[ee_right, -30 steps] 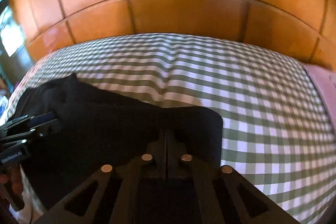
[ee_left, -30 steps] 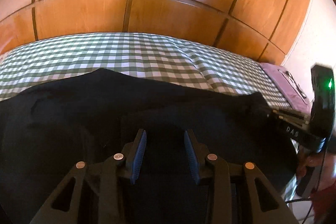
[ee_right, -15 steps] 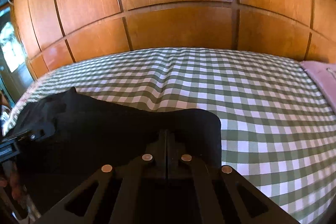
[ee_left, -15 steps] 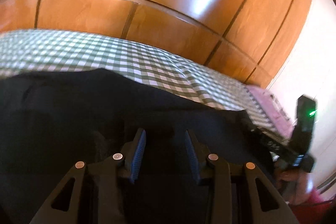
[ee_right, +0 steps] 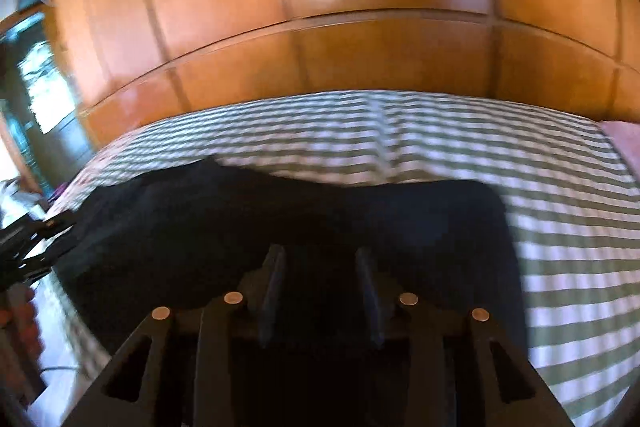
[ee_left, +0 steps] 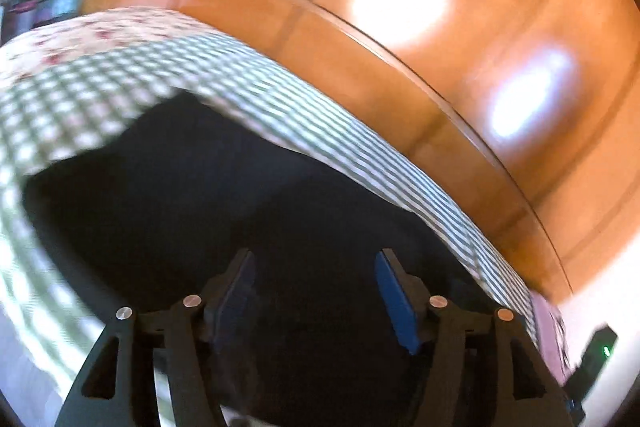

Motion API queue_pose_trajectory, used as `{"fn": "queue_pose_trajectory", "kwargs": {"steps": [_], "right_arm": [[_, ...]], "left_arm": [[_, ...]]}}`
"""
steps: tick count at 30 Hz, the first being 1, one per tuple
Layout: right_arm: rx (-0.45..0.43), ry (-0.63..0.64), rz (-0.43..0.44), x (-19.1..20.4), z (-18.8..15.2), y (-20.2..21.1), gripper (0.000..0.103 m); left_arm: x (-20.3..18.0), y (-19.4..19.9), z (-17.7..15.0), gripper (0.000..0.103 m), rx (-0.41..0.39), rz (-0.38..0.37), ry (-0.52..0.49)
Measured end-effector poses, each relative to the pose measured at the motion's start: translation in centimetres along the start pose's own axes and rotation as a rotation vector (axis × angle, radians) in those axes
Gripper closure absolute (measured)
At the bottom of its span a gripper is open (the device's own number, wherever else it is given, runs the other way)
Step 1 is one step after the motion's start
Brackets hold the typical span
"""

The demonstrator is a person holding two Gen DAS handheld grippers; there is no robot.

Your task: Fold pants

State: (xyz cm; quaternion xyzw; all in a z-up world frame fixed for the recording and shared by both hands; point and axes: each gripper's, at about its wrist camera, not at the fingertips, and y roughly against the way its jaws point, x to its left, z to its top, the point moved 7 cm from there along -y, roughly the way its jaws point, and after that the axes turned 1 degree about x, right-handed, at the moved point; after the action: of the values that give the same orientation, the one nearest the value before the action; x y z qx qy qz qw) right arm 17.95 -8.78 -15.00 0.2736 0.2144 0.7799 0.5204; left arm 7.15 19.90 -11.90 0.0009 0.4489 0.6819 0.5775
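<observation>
Lying flat on the checked bed [ee_right: 460, 147], dark pants [ee_right: 280, 219], spread wide across the near side, edge close to the camera in both views. Left hand-held gripper [ee_left: 316, 279] wide open above the cloth, nothing between the blue pads [ee_left: 394, 297]; jaws just opened further, so probably a release after a fold. Right hand-held gripper [ee_right: 320, 271] also parted, jaws just opened from fully shut, only dark fabric under the gap, no cloth pinched as far as visible. Both pointing down and forward over the pants, likely because the fold is laid and the cloth must stay where put. Tilted and blurred left view, so exact contact with the fabric hard to tell. Behind the bed, glossy wooden panels [ee_right: 340, 59]. At the left edge of the right view, the other gripper beside the pants. Probably next: smoothing, or taking a new edge for another fold.
</observation>
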Motion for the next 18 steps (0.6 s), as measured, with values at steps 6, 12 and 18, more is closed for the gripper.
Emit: {"fn": "queue_pose_trajectory", "kwargs": {"steps": [6,12,18], "right_arm": [[0.021,0.094,0.101,5.5,-1.6,-0.5,0.065],[0.038,0.217,0.045,7.8,-3.4,-1.2,0.055],[0.026,0.161,0.086,6.9,-3.6,-1.2,0.054]], "left_arm": [[3.6,1.7,0.7,0.037,-0.036,0.139,0.029],[7.2,4.5,0.8,0.035,-0.099,0.232,0.109],[11.3,5.6,0.7,0.033,-0.109,0.276,0.271]]}}
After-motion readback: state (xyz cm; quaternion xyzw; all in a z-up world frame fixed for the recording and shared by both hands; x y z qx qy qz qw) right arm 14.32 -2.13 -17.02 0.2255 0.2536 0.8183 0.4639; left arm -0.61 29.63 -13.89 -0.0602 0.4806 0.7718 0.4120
